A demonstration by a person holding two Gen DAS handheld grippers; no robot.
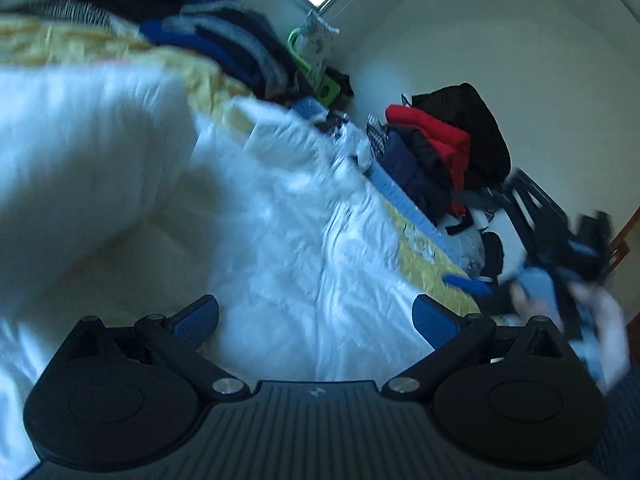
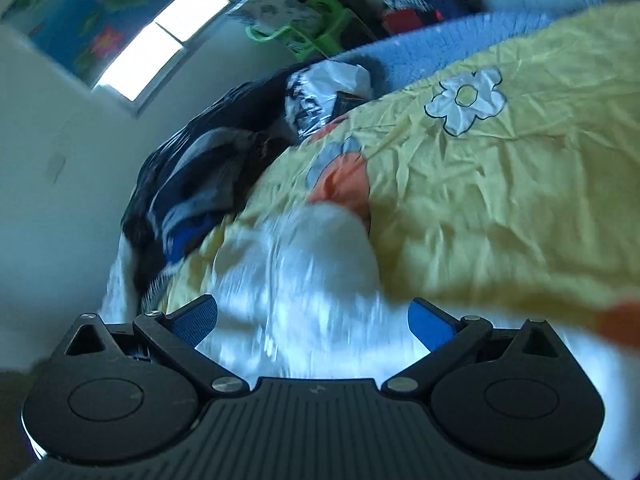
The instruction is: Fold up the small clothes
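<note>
Two tools (image 1: 316,316) (image 2: 312,316) – one white garment (image 1: 280,240), one window (image 2: 160,40).

L gripper (image 1: 316,320) & R gripper (image 2: 312,320): jaws wide apart.

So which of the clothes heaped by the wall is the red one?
The red jacket, upper middle of that heap, lying under a black garment and above a navy one.

White cloth (image 1: 304,240) lies open ahead; clothes pile (image 1: 224,48) and jackets (image 1: 448,152) hem its far edges.
</note>
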